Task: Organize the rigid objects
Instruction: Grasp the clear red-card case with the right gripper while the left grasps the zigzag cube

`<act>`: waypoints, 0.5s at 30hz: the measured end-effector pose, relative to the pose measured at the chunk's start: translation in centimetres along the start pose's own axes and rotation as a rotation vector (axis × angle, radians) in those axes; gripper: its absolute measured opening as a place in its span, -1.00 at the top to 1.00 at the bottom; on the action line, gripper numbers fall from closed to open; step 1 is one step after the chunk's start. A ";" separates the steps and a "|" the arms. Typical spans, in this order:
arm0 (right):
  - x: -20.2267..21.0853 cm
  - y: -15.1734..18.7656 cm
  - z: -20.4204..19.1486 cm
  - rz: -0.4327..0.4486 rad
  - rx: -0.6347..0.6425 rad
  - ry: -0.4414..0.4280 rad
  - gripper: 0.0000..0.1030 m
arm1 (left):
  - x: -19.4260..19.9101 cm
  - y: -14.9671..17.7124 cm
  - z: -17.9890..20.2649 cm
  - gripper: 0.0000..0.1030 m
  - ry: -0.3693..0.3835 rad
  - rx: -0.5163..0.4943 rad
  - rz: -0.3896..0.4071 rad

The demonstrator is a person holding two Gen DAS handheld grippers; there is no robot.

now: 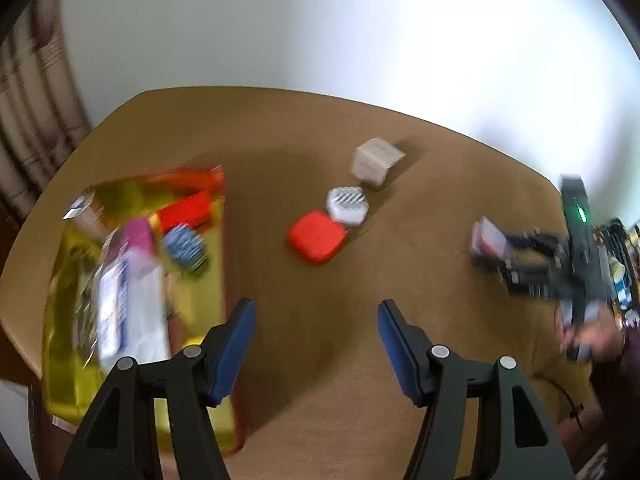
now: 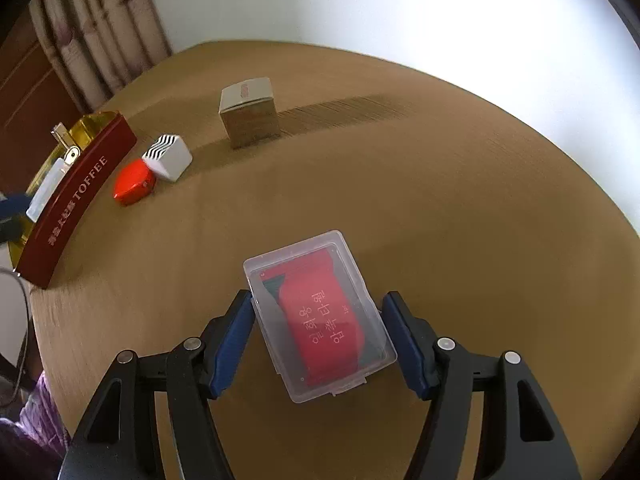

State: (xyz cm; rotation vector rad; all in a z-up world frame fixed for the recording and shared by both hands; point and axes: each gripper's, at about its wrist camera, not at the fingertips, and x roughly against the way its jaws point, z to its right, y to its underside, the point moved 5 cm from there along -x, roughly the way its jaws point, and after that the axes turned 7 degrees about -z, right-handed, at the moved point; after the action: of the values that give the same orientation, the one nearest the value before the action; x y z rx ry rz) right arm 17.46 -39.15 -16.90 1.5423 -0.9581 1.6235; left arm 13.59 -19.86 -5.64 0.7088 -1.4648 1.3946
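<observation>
**Right gripper clamped on card case; left gripper empty**

Your right gripper (image 2: 318,330) has its blue pads against both long sides of the clear plastic case (image 2: 320,314) holding a red card, over the brown table (image 2: 460,208). Your left gripper (image 1: 316,344) stands wide apart with nothing between its fingers. Taking the red toffee tin (image 2: 76,196) as landmark: the red case (image 2: 133,183) lies just beside it, the striped white box (image 2: 168,157) touches that case, and the cardboard box (image 2: 249,113) sits farther off.

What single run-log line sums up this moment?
left gripper: open, empty | right gripper: shut on clear card case | toffee tin: partly filled | table: three small items left
</observation>
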 end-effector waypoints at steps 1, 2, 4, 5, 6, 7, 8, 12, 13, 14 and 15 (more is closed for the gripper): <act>0.4 0.9 0.1 0.009 -0.022 0.007 -0.21 | -0.5 -0.6 0.5 -0.26 0.011 -0.013 -0.006; 0.8 1.8 0.3 0.021 -0.049 0.011 -0.21 | -1.3 -1.5 1.0 -0.26 0.015 -0.026 -0.023; 0.7 2.6 0.9 0.028 -0.081 0.007 -0.22 | -2.7 -2.8 1.9 -0.26 0.036 -0.046 -0.059; 0.9 3.1 1.1 0.031 -0.096 0.009 -0.22 | -3.5 -3.4 2.2 -0.26 0.045 -0.048 -0.076; 0.8 3.5 1.6 0.042 -0.102 0.016 -0.22 | -4.5 -4.2 2.5 -0.26 0.053 -0.047 -0.105; 0.9 3.7 1.8 0.046 -0.106 0.018 -0.22 | -5.1 -4.8 2.7 -0.26 0.063 -0.050 -0.116; 0.9 3.9 1.9 0.049 -0.109 0.013 -0.22 | -5.7 -5.5 2.8 -0.26 0.064 -0.046 -0.122; 0.0 3.8 1.1 0.059 -0.114 0.002 -0.22 | -7.5 -7.7 2.9 -0.26 0.048 -0.041 -0.123; -0.1 3.8 1.0 0.062 -0.108 0.005 -0.22 | -7.9 -8.1 2.9 -0.26 0.038 -0.038 -0.130; -0.2 3.8 0.9 0.067 -0.102 0.009 -0.22 | -8.4 -8.5 2.9 -0.26 0.032 -0.040 -0.139; -0.2 4.0 0.7 0.070 -0.100 0.011 -0.23 | -8.9 -8.9 2.8 -0.26 0.018 -0.041 -0.144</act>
State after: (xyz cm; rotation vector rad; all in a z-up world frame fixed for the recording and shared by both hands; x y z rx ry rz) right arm 14.36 -41.71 -17.24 1.4459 -1.0815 1.6053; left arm 24.21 -25.97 -9.77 0.7592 -1.3961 1.2548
